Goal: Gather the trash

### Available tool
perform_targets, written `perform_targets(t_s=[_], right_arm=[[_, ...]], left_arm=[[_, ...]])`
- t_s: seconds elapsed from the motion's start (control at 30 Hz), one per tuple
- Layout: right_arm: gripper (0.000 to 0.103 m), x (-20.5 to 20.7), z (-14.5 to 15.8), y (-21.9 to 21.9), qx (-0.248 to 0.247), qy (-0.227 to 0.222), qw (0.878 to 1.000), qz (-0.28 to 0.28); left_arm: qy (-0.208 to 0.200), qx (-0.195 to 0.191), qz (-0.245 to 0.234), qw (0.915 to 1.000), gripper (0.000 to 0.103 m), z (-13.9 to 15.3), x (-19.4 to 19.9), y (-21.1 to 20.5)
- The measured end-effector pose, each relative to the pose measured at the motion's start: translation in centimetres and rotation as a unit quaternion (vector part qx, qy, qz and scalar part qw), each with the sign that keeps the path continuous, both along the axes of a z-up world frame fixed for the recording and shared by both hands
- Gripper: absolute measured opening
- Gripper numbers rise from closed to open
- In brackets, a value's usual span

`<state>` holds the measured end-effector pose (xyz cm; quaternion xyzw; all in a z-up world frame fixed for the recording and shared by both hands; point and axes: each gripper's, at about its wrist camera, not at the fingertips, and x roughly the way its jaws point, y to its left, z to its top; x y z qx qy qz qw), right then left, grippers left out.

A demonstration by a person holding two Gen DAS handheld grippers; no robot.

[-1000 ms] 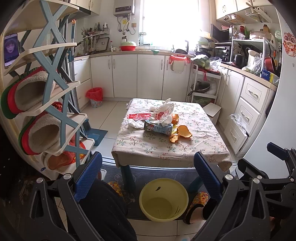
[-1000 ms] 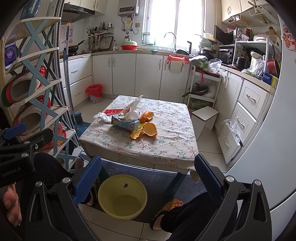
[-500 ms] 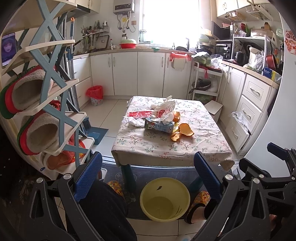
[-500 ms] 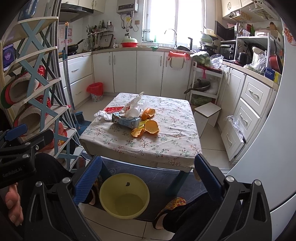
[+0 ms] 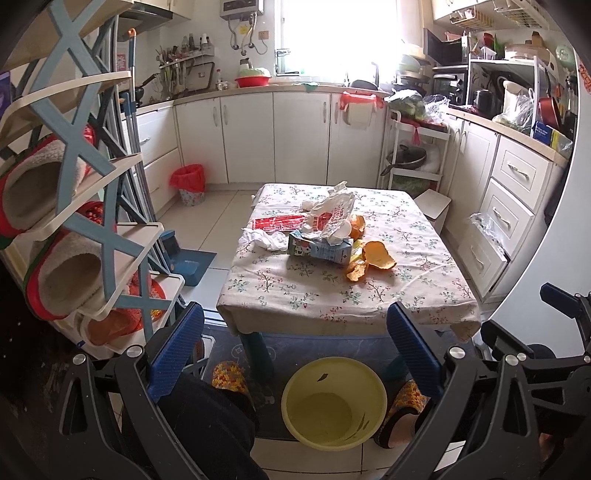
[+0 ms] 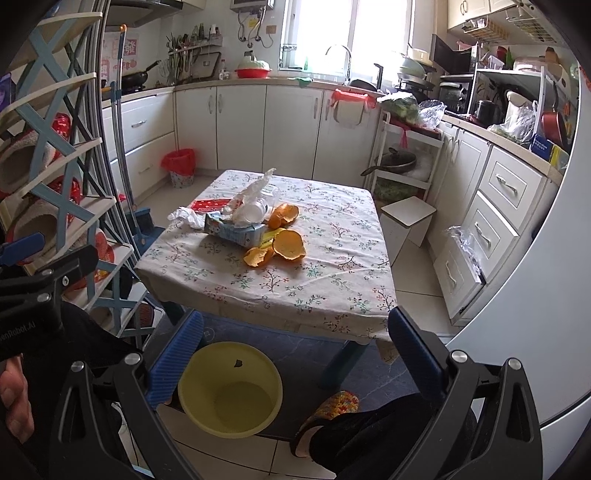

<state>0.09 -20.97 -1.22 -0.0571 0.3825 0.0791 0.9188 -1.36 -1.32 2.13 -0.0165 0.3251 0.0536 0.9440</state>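
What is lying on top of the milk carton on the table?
A crumpled plastic bag with white cups rests on the milk carton, covering its far side. What lies beneath the bag cannot be seen. Orange peels sit beside the carton, not on it.

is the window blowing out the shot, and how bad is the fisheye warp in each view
Left wrist view: the window is blown to pure white, the shoe rack bows hard at the rim, black vignette in the corners. Right wrist view: window bright but its frame still reads, drawers curve; table trash stays sharp in both.
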Motion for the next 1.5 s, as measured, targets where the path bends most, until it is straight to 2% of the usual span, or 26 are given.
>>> perform_targets(t_s=[0.37,0.67,0.87,1.0,1.17,1.2,1.23,1.27,1.3,1.33,1.37,1.43,1.5], right_arm=[[0.096,4.6,-2.5,-0.4,-0.007,0.02,1.0,0.0],[0.096,11.4,-5.2,-2.0,-0.014,0.024,1.0,-0.007],[0.096,14.4,-7.8,-3.4,0.064,0.036,0.997,-0.021],[0.096,16.2,-9.5,-3.7,0.085,0.06,0.994,-0.035],[0.096,17.2,-11.1,-3.5,0.087,0.085,0.992,-0.034],[0.096,17.4,-11.4,-3.6,0.089,0.092,0.991,-0.034],[0.096,17.5,-11.7,-3.7,0.094,0.098,0.99,-0.034],[0.096,17.8,-11.9,-4.0,0.106,0.105,0.988,-0.035],[0.096,18.0,-12.1,-4.2,0.111,0.107,0.987,-0.037],[0.096,18.3,-12.1,-4.3,0.118,0.109,0.986,-0.04],[0.096,18.7,-12.2,-4.4,0.127,0.111,0.985,-0.041],[0.096,19.6,-12.5,-4.6,0.157,0.125,0.979,-0.041],[0.096,20.7,-13.2,-4.6,0.189,0.145,0.97,-0.04]], left_arm=[[0.006,0.023,-0.011,0.9996,0.095,-1.6,5.7,-0.8],[0.006,0.033,-0.029,0.999,0.095,-4.0,14.7,-1.3],[0.024,0.04,-0.052,0.9976,0.095,-6.2,20.9,-2.4],[0.035,0.072,-0.064,0.9948,0.095,-8.1,24.9,-4.3],[0.047,0.134,-0.055,0.9883,0.094,-10.3,29.6,-6.5],[0.054,0.133,-0.055,0.9881,0.091,-10.5,30.5,-6.4],[0.06,0.128,-0.057,0.9883,0.078,-10.8,31.3,-6.3],[0.07,0.115,-0.065,0.9888,0.056,-11.1,32.0,-6.1],[0.078,0.096,-0.074,0.9895,0.045,-11.2,32.3,-5.7],[0.084,0.067,-0.083,0.9907,0.02,-11.4,32.6,-5.0],[0.087,0.05,-0.087,0.9912,0.008,-11.4,32.7,-4.5],[0.076,0.051,-0.088,0.9919,0.003,-11.2,32.5,-4.1],[0.058,0.034,-0.09,0.9937,0.003,-10.4,31.8,-3.2]])
